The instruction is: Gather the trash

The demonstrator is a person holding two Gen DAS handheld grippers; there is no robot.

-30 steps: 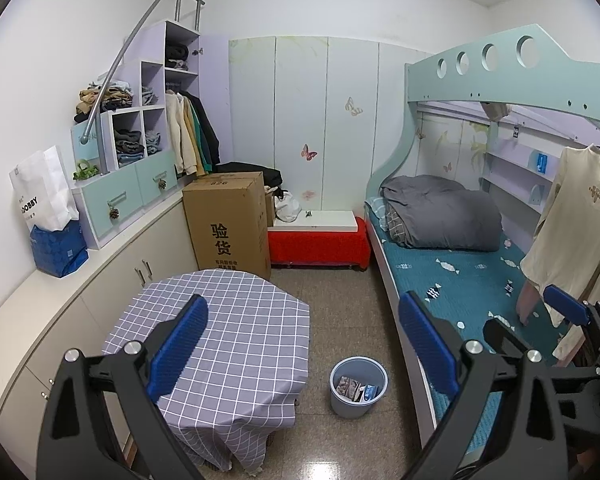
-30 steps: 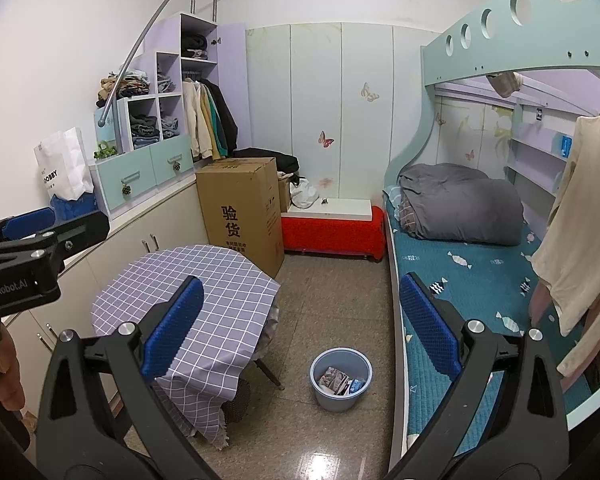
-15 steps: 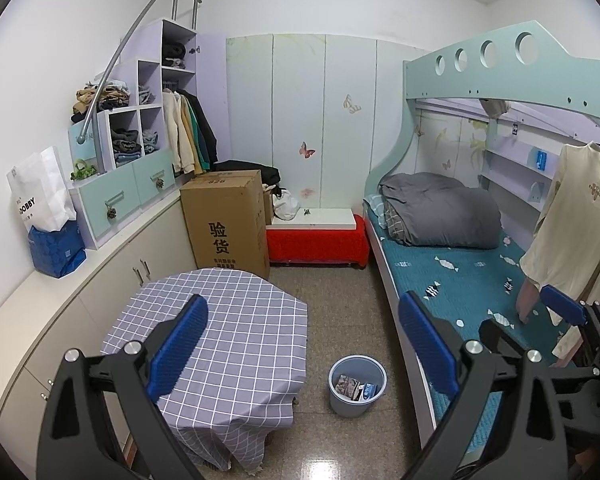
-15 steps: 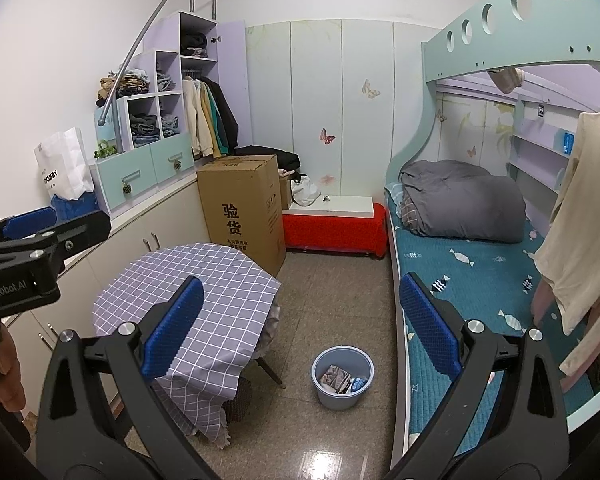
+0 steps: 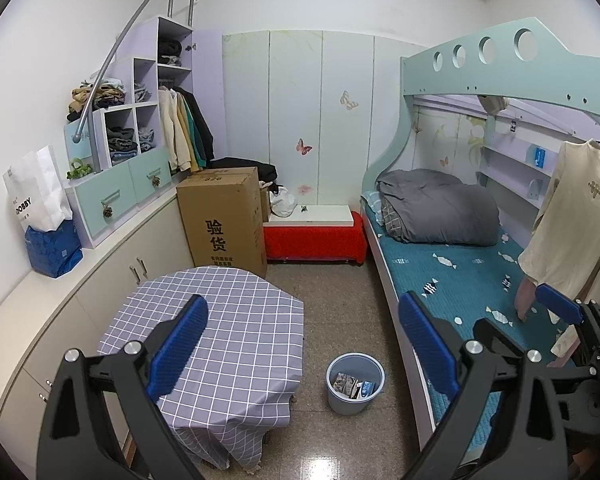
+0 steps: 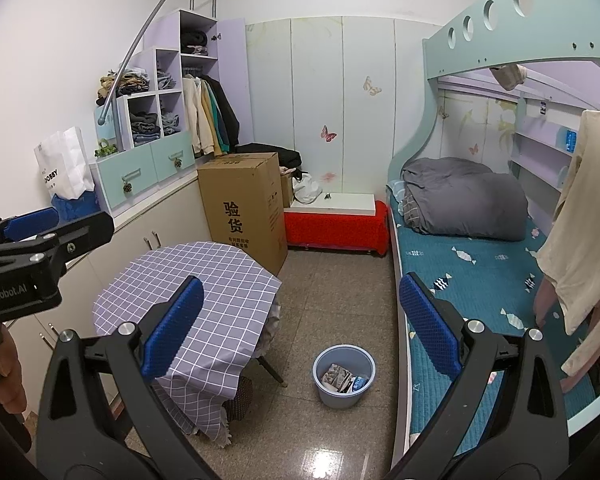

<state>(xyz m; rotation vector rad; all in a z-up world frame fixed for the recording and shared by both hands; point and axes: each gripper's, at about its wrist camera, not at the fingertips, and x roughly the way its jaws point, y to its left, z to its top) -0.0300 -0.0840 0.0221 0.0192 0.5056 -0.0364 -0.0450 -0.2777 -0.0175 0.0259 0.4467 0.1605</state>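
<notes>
A light-blue waste bin stands on the floor between the table and the bed, with wrappers and paper trash inside; it also shows in the right wrist view. My left gripper is open and empty, held high above the table and bin. My right gripper is open and empty, also high above the floor. The left gripper appears at the left edge of the right wrist view, and the right gripper at the right edge of the left wrist view.
A round table with a checked cloth stands at the left. A bunk bed fills the right side. A tall cardboard box, a red bench and a cabinet counter lie beyond.
Both views have drifted slightly; the room sits a little lower and farther in frame. Both grippers stay open and empty.
</notes>
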